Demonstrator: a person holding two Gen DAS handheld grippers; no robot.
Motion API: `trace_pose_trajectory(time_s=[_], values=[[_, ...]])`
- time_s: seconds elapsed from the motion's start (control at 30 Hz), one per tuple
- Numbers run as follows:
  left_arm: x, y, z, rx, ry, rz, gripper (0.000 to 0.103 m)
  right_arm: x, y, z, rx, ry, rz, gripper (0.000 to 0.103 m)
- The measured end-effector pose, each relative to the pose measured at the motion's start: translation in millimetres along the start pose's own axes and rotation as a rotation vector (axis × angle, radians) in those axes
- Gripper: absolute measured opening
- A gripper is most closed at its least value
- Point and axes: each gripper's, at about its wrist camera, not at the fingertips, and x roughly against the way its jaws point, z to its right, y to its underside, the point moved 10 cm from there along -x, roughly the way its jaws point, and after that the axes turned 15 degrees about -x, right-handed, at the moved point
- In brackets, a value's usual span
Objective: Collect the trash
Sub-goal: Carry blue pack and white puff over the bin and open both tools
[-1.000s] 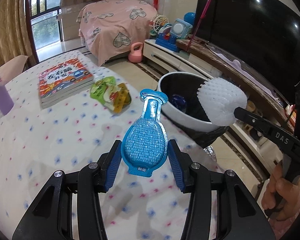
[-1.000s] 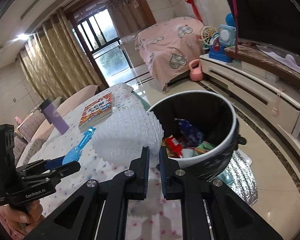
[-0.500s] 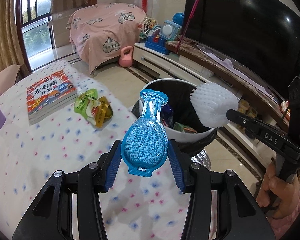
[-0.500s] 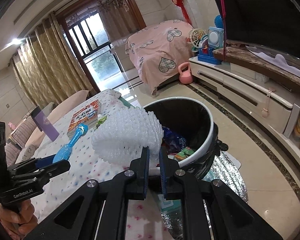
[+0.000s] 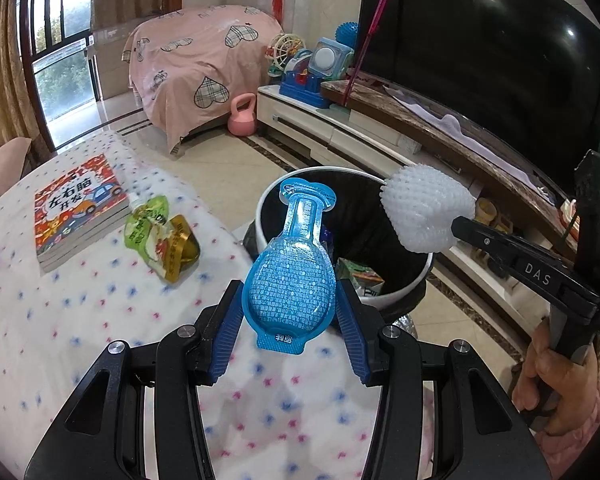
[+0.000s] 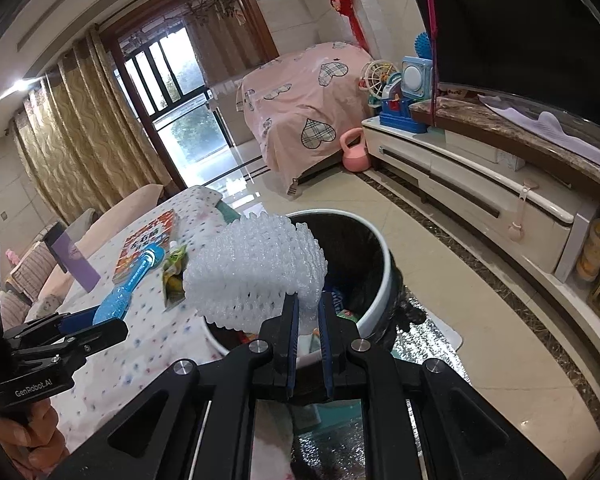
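Observation:
My left gripper (image 5: 289, 300) is shut on a blue bottle-shaped plastic pack (image 5: 290, 280), holding it upright above the table edge, beside the bin. The bin (image 5: 265, 200) has a white rim and a black liner, with several wrappers inside. My right gripper (image 6: 307, 304) is shut on a white foam net (image 6: 256, 276), which hangs over the bin's (image 6: 382, 280) near rim. In the left wrist view the foam net (image 5: 424, 212) and the right gripper (image 5: 458, 225) sit over the bin's right rim. The right wrist view shows the left gripper (image 6: 110, 322) with the blue pack (image 6: 130, 282) at the left.
On the dotted tablecloth (image 5: 60, 320) lie a green pouch (image 5: 150, 218) with a gold wrapper (image 5: 180, 248) and a picture book (image 5: 78, 208). A purple bottle (image 6: 74, 258) stands further back. A TV cabinet (image 6: 480, 184) runs along the right; tiled floor lies beyond the bin.
Both grippers have carried their items toward the bin. The foam net now hangs over the rim, and the blue pack is nearer the bin's edge. Both grips are unchanged.

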Motion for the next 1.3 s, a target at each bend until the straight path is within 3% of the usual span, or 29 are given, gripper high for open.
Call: trace_pose_trajectory(time_s=[0.57,1.3], values=[[-37.0,-32.7,17.6,-0.059,-0.008,-0.022,0.046,-22.5,-16.3,10.8,0.01,0.031,-0.016,0.01],[-75.8,-38.7,16.9,-0.059,-0.004,-0.094,0.046,-55.5,-24.4,8.6,0.056,0.067,-0.075,0.013]])
